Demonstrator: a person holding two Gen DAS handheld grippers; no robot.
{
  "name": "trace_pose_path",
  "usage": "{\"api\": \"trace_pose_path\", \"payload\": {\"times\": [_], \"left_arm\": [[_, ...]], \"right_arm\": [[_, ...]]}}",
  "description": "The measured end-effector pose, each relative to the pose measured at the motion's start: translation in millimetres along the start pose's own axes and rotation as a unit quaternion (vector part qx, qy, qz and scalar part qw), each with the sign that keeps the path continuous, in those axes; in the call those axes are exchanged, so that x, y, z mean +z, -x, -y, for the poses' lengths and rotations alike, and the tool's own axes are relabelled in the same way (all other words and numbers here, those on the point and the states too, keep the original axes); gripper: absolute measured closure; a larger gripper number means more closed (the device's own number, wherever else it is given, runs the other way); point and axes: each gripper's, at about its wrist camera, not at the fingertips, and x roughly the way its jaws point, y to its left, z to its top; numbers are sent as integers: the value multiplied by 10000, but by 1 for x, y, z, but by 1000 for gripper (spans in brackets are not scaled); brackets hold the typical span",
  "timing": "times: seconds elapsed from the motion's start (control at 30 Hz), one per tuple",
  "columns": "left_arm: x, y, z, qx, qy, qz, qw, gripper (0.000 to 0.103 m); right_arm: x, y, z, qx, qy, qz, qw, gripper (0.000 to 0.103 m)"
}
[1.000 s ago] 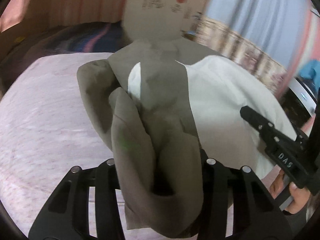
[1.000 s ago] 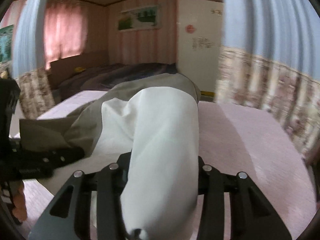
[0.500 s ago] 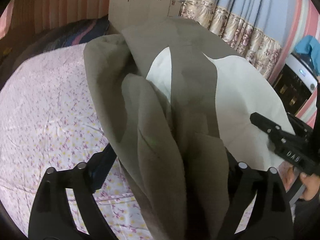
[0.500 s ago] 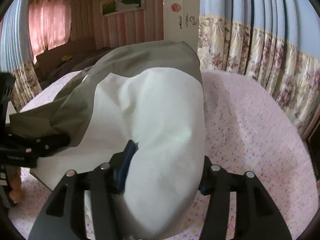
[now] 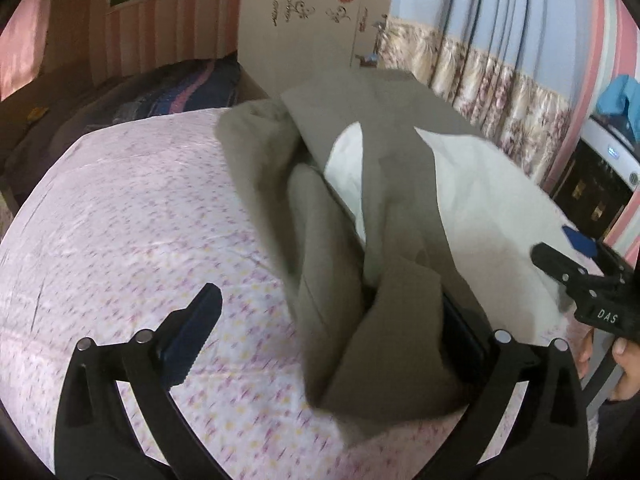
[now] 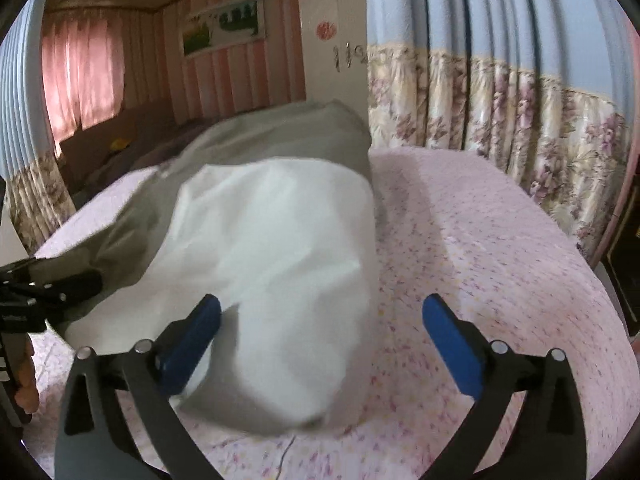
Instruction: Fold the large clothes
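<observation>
Left wrist view shows your left claw (image 5: 332, 332) spread wide, like the right claw (image 6: 320, 344), gripping nothing: draw both back level, leaving the garment (image 5: 384, 216) undisturbed on the bed (image 5: 120, 216).

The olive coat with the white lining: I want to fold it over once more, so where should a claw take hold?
Grip the olive coat at its bunched near hem, coming in low from the near bed edge. That end stands up in thick folds above the floral bedspread, whereas the white lining lies smooth, so it likely offers less to pinch.
</observation>
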Motion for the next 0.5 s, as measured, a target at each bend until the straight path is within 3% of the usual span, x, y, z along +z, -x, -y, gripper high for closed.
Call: {"api": "trace_pose_path", "payload": {"times": [0.1,0.2,0.3,0.4,0.5], "left_arm": [[-7,27,-11,177,99,421,9989,3],[-10,53,-12,559,-42,886,9945,3],[-12,76,-12,1108,-137,1235,9860,3],[-10,95,-16,1424,-13,1289,9814,3],[-5,105,-25,1316,195,1109,9849,3]], "right_arm": [[-3,19,-3,-47,-120,304,9995,2],[-3,28,-12,-60,-166,284,9994,2],[-6,36,-32,-335,3,392,9987,2],[-4,41,-48,-357,192,293,9987,2],[3,44,-58,-195,213,134,9995,2]]}}
